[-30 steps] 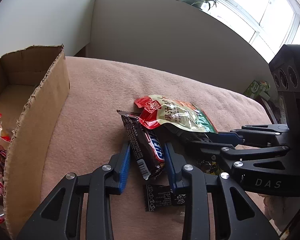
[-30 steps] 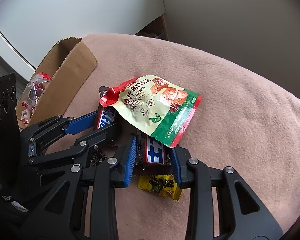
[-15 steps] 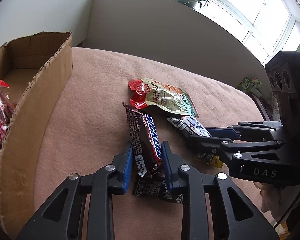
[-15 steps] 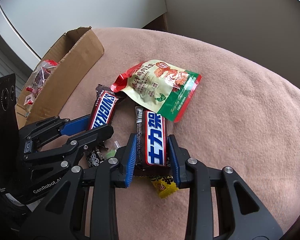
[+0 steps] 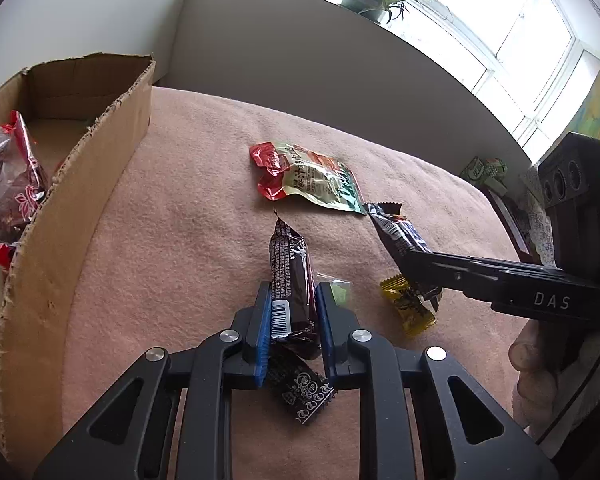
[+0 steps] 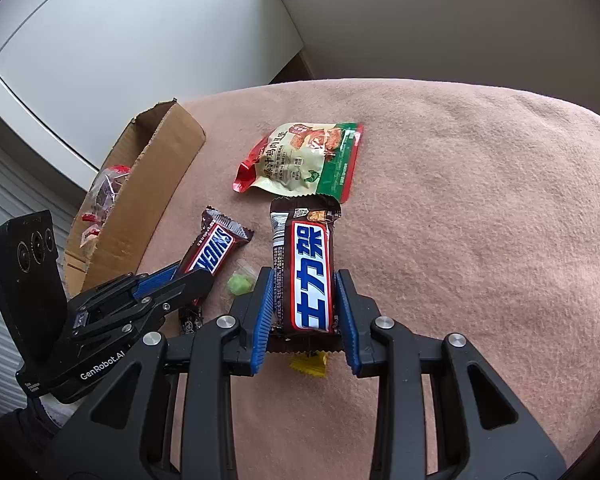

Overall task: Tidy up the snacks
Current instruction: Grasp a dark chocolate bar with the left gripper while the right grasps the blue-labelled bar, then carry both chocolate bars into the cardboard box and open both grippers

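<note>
A Snickers bar (image 5: 291,276) is pinched lengthwise between the closed pads of the left gripper (image 5: 291,320), above the fuzzy pink blanket (image 5: 188,248). A second bar (image 6: 312,276) is clamped likewise by the right gripper (image 6: 304,316). Ahead, a glossy chicken pouch (image 6: 304,160) is seen lying flat; a ragged cardboard box (image 5: 72,184) stands left, small candies (image 5: 410,306) underneath.

The left wrist camera sits just behind the left hand-held gripper (image 5: 291,316) and looks forward and down along its fingers, toward the window (image 5: 500,20) and the cardboard box (image 5: 72,184) at left. The right wrist camera looks the same way from behind the right hand-held gripper (image 6: 302,312), facing a white wall (image 6: 140,40). Both are close to the pink blanket (image 5: 188,208) and share the snack pouch (image 5: 312,178), the box and each other's gripper.
</note>
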A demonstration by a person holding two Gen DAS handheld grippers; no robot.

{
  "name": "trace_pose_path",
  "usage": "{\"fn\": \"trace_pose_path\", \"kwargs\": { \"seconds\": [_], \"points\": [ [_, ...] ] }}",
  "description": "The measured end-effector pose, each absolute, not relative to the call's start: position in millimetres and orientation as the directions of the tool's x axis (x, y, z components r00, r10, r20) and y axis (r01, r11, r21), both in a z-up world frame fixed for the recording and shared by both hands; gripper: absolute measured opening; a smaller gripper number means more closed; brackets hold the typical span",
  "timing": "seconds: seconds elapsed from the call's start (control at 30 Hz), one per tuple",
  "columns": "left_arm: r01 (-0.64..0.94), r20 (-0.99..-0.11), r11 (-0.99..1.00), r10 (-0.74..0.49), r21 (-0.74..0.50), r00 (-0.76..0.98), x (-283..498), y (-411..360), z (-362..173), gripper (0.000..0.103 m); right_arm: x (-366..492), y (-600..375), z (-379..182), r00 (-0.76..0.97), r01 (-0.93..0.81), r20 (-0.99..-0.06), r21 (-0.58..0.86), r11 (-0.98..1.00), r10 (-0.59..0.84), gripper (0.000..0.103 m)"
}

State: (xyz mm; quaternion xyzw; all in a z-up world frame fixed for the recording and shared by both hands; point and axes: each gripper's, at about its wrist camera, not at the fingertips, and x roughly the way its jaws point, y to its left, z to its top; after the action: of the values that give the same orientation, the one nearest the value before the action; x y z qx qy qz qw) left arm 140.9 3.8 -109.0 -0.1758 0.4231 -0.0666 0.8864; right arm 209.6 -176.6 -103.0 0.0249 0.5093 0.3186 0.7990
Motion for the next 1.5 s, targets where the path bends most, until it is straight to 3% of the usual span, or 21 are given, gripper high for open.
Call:
{"fn": "trace_pose_path", "kwargs": {
  "seconds": [0.23,0.63,0.93,1.5],
  "points": [
    [-0.034,-0.699,0.915,-0.282,-0.402,0.657,131.6,13.2,-100.5,0.019,212.6,-192.1,-89.9,0.284,-0.446,-0.751,0.447,0.776,0.596,0.031],
    [-0.027,-0.628,0.905,-0.273,-0.425,0.729,96.5,42.9,-64.3,0.019,202.6,-164.6,-52.1,0.329,-0.529,-0.737,0.374,0.762,0.59,0.031],
    [-0.098,-0.593,0.919,-0.163,-0.383,0.789,57.0,92.7,-35.1,0.019,206.2,-106.9,-23.3,0.325,-0.614,-0.722,0.33,0.717,0.611,0.031],
    [-0.309,-0.599,0.892,0.055,-0.331,0.799,28.7,172.5,-33.3,0.019,200.7,26.4,-18.1,0.264,-0.742,-0.756,0.238,0.626,0.6,0.031]
  ]
}}
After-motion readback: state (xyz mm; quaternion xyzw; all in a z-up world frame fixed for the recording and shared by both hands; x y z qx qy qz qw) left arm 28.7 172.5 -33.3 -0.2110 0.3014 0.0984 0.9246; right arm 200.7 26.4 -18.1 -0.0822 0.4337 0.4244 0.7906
